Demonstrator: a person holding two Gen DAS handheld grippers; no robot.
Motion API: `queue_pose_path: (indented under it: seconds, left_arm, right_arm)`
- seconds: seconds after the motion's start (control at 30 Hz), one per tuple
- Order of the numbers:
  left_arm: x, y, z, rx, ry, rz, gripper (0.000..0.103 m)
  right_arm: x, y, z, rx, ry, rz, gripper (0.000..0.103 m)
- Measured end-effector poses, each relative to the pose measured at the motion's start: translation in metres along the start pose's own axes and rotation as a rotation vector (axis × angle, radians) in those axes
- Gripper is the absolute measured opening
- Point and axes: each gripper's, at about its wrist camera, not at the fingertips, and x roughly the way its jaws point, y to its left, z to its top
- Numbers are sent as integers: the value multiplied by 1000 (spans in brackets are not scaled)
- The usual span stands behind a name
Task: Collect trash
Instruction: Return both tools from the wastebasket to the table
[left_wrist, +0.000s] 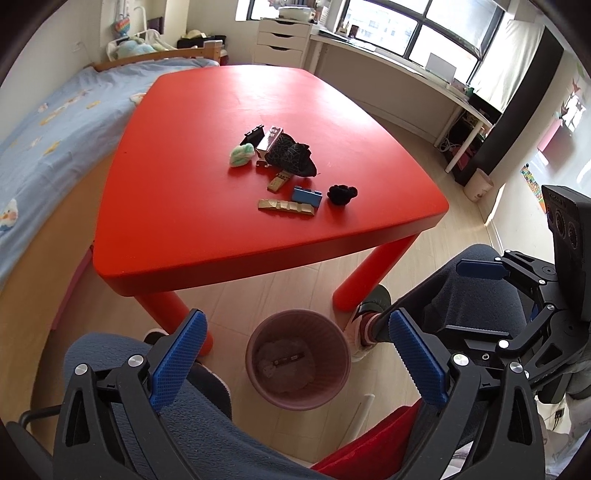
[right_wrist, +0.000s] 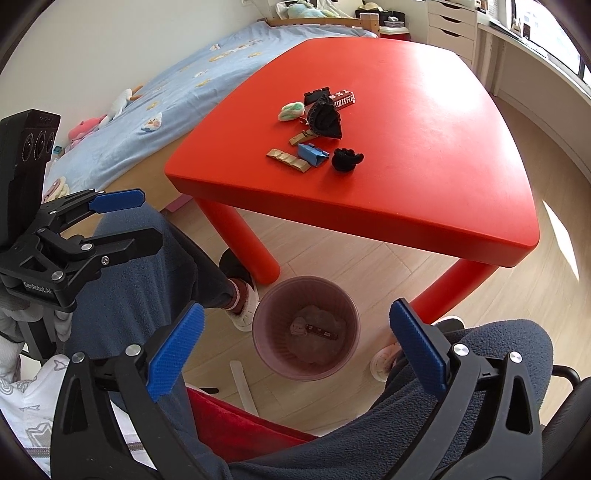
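A red table (left_wrist: 207, 236) (right_wrist: 406, 206) holds a cluster of small items: a gold wrapper strip (left_wrist: 286, 206) (right_wrist: 288, 159), a blue block (left_wrist: 307, 195) (right_wrist: 312, 153), a black crumpled wad (left_wrist: 341, 194) (right_wrist: 345, 159), a black mesh cloth (left_wrist: 291, 155) (right_wrist: 325, 118), a green-white wad (left_wrist: 242, 154) (right_wrist: 291, 110) and a snack box (left_wrist: 269, 138) (right_wrist: 343, 99). A pink bin (left_wrist: 298, 363) (right_wrist: 306, 330) stands on the floor below, holding paper and a wrapper. My left gripper (left_wrist: 295, 343) (right_wrist: 147, 216) and right gripper (right_wrist: 295, 336) (left_wrist: 436, 291) are both open and empty, held low above the bin.
A bed with a blue sheet (left_wrist: 55, 122) (right_wrist: 192, 74) lies left of the table. White drawers (left_wrist: 282, 40) and a desk (left_wrist: 406, 70) stand under the window. The person's knees (left_wrist: 480, 295) (right_wrist: 147, 258) flank the bin. A white stick (right_wrist: 243, 384) lies on the floor.
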Motion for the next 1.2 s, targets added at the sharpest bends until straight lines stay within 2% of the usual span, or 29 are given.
queue_pose_path:
  seconds: [0.63, 0.93, 1.2]
  left_arm:
    - [-3, 8, 14, -16, -16, 1, 95]
    - [-4, 21, 41, -21, -53, 11, 95]
    - [5, 35, 79, -8, -70, 25, 95]
  right_arm:
    - [-2, -6, 14, 11, -14, 10, 99]
    - [-5, -15, 48, -17, -49, -15, 99]
    - [6, -26, 87, -59, -57, -39, 99]
